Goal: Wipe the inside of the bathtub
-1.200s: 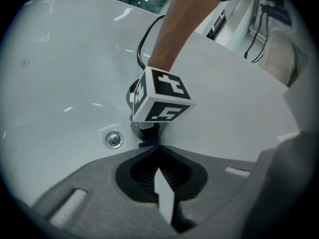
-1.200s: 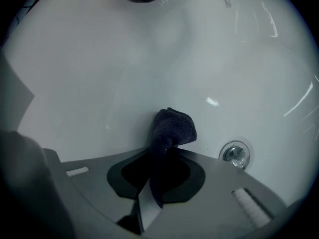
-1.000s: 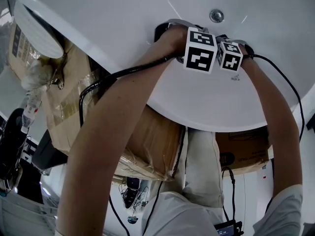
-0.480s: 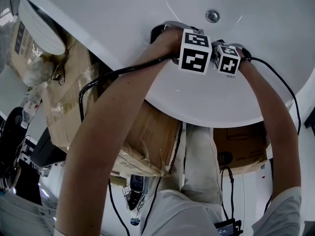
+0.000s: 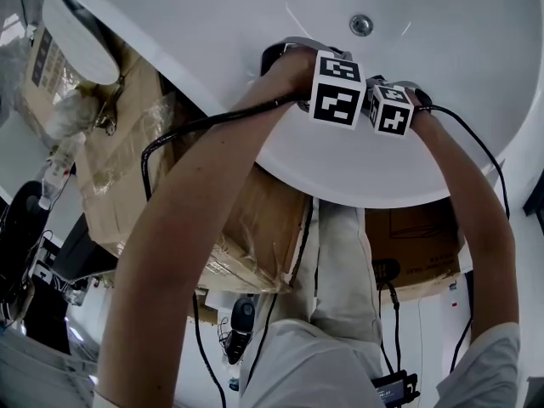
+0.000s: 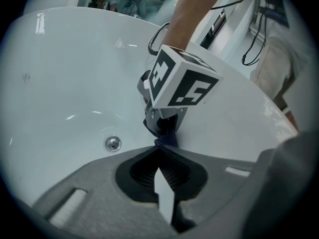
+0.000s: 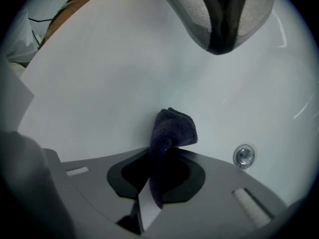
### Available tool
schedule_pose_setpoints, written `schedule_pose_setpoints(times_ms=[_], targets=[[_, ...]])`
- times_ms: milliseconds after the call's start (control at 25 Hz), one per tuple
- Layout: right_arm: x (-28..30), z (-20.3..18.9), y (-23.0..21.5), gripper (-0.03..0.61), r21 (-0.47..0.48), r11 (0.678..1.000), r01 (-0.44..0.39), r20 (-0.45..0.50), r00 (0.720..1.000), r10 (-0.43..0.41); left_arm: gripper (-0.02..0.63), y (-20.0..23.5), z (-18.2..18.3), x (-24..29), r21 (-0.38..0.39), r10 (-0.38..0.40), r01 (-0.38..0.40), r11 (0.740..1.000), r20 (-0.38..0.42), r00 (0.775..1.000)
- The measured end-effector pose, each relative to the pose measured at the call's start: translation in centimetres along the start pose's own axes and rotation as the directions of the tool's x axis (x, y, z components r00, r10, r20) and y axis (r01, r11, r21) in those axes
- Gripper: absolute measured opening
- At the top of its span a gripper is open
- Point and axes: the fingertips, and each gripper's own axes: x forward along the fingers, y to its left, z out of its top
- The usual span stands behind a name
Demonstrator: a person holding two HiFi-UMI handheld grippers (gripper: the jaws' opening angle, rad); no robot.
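Inside a white bathtub (image 5: 212, 24), smooth wall all round. Clamps a dark cloth (image 7: 174, 128) in the right gripper (image 7: 158, 151), against the wall just beside the round metal drain (image 7: 244, 156). Holds the left gripper (image 6: 160, 147) close alongside, jaws together on nothing, near the same drain. Beyond the rim, farther from the drain: taped cardboard boxes (image 5: 110, 168).

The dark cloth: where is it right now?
In the right gripper view, the dark cloth sits mid-frame, pinched in the right gripper against the white bathtub wall, with the round metal fitting to its right.
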Motion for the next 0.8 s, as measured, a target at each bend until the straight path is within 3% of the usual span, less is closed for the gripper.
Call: schedule_pose_setpoints(times_ms=[400,800], targets=[[-1.9,0.8,3.1,0.046,-0.016,0.999,-0.028,0.014,1.0,0.028,-0.003,-2.9,1.7,-1.0,0.031,-0.005,0.005,0.999,-0.01,1.0],[-5.3,2.4,8.2,0.046,-0.015,0.998,-0.064,0.021,0.998,0.064,-0.003,-5.1,3.7,-4.9,-0.007,0.022,-0.022,1.0,0.011,1.0]])
